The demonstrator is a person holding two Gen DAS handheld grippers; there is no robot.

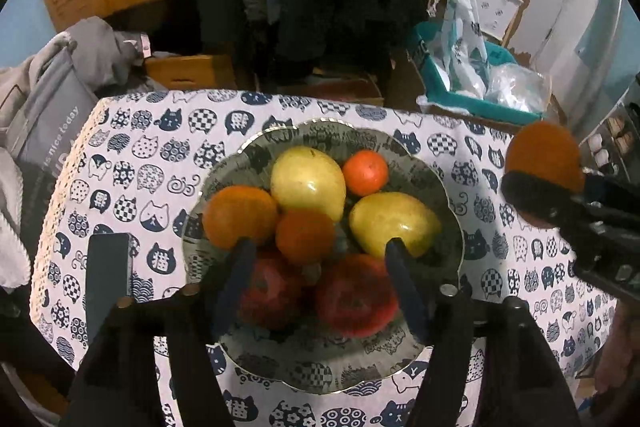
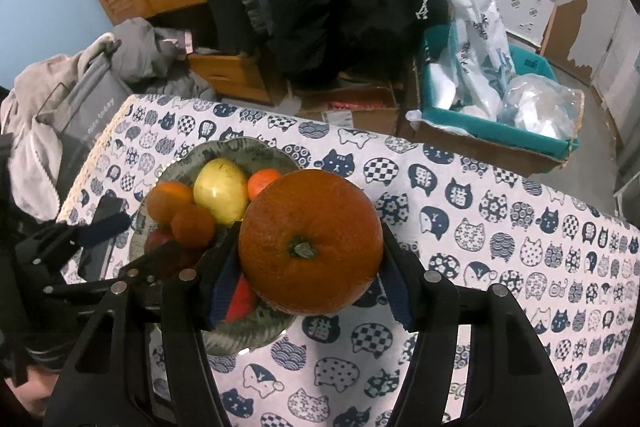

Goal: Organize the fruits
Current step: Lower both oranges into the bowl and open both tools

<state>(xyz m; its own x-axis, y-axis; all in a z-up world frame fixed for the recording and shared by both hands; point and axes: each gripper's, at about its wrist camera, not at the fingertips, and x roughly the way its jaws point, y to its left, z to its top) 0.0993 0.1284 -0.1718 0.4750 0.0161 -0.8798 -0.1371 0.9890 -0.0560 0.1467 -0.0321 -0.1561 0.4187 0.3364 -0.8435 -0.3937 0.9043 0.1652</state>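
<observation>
A grey patterned plate [image 1: 400, 355] on the cat-print tablecloth holds two yellow-green fruits [image 1: 308, 181], several oranges [image 1: 240, 215] and two red fruits [image 1: 356, 301]. My left gripper [image 1: 320, 247] is open and empty, hovering over the plate's near side. My right gripper [image 2: 310, 263] is shut on a large orange [image 2: 310, 241], held in the air to the right of the plate [image 2: 248, 335]. That held orange also shows at the right of the left wrist view [image 1: 544, 157].
A dark phone [image 1: 108, 275] lies on the cloth left of the plate. A grey bag and clothes [image 1: 48, 107] sit at the table's left. A teal bin with plastic bags [image 1: 476, 83] and cardboard boxes [image 2: 352, 103] stand beyond the far edge.
</observation>
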